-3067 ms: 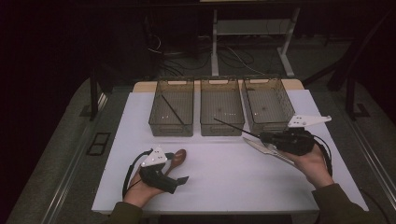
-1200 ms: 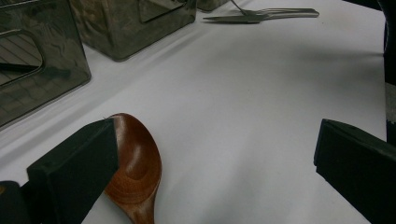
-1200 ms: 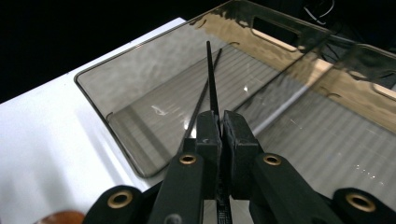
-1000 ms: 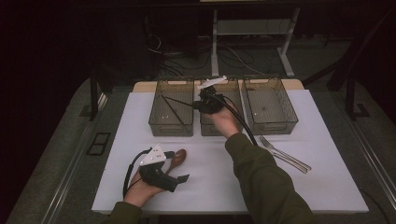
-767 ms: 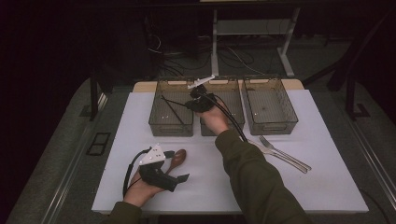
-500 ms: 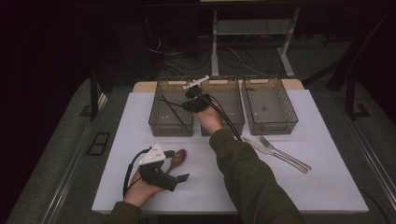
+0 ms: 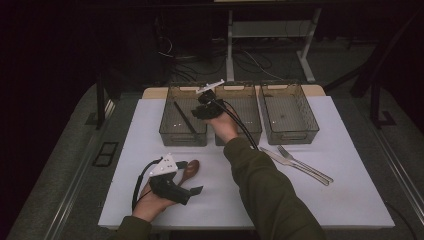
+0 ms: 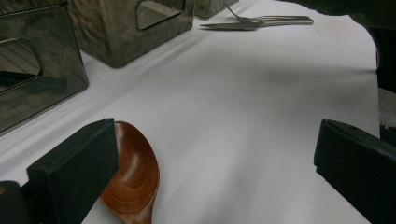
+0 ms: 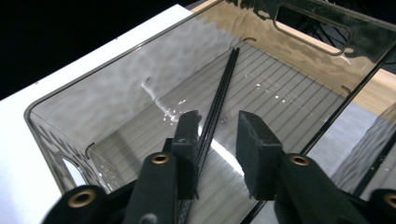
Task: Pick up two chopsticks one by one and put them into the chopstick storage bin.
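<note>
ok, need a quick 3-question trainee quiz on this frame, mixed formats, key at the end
1. True or false: the black chopsticks lie in the middle bin.
2. Multiple choice: what lies by the left gripper on the white mat? A) a fork B) a wooden spoon C) a knife
3. Short answer: how do the right gripper's jaws stand relative to the chopsticks?

Key:
1. False. They lie in the left bin, slanted along its floor.
2. B. The wooden spoon lies beside one pad of the wide-open left gripper; the fork and knife lie over on the right.
3. They have just been opening; the chopsticks run between them, one pad close alongside.
</note>
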`<state>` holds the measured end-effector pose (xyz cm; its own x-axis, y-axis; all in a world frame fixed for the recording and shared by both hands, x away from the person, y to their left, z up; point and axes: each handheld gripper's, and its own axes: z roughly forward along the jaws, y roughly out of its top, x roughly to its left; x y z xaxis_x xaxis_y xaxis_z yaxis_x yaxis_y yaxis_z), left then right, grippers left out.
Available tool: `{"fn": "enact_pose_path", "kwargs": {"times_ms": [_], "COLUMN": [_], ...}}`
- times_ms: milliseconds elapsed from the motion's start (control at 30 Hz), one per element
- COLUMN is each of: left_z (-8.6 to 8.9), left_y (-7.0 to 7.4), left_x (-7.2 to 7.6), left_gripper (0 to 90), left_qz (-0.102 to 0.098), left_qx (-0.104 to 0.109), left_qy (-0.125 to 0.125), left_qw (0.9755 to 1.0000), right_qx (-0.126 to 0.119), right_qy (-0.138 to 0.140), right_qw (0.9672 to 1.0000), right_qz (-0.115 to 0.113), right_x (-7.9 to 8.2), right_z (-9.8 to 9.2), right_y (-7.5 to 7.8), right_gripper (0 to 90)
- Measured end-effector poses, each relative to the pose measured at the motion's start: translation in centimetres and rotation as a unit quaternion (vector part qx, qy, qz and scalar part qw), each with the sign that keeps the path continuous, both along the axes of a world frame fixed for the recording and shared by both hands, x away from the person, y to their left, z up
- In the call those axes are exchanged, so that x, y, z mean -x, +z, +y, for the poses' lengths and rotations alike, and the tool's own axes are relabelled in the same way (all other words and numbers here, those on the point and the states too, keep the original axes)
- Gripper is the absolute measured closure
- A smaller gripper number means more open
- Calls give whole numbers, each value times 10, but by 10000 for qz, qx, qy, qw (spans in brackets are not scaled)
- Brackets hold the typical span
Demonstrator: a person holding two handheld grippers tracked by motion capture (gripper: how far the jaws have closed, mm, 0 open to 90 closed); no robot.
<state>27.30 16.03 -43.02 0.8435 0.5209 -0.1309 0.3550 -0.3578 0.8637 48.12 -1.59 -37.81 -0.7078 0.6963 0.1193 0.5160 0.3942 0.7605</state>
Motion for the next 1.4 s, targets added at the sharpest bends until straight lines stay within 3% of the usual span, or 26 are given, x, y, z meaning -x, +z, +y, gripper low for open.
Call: {"fn": "enact_pose_path", "kwargs": {"times_ms": [167, 233, 533, 1033, 1400], "left_z": [1, 1, 1, 4, 4], "left_y": [0, 0, 0, -1, -2], "left_x": [0, 1, 1, 2, 1], "left_gripper": [0, 0, 0, 0, 0], "left_qz": [-22, -15, -15, 10, 17], "left_qx": [-35, -34, -88, -96, -149], "left_qy": [-20, -10, 16, 90, 127], "left_qw": [10000, 10000, 10000, 9999, 9998], "right_qx": [-145, -86, -329, -723, -778], "right_qy": [177, 260, 453, 676, 799], "right_qw": [9997, 9996, 9984, 9946, 9925], "right_qz": [131, 61, -111, -303, -509], "right_x": [3, 6, 24, 59, 96], "right_z": [-4, -5, -26, -80, -122], "right_y": [5, 8, 19, 25, 22], "right_gripper": [560, 526, 434, 374, 322]}}
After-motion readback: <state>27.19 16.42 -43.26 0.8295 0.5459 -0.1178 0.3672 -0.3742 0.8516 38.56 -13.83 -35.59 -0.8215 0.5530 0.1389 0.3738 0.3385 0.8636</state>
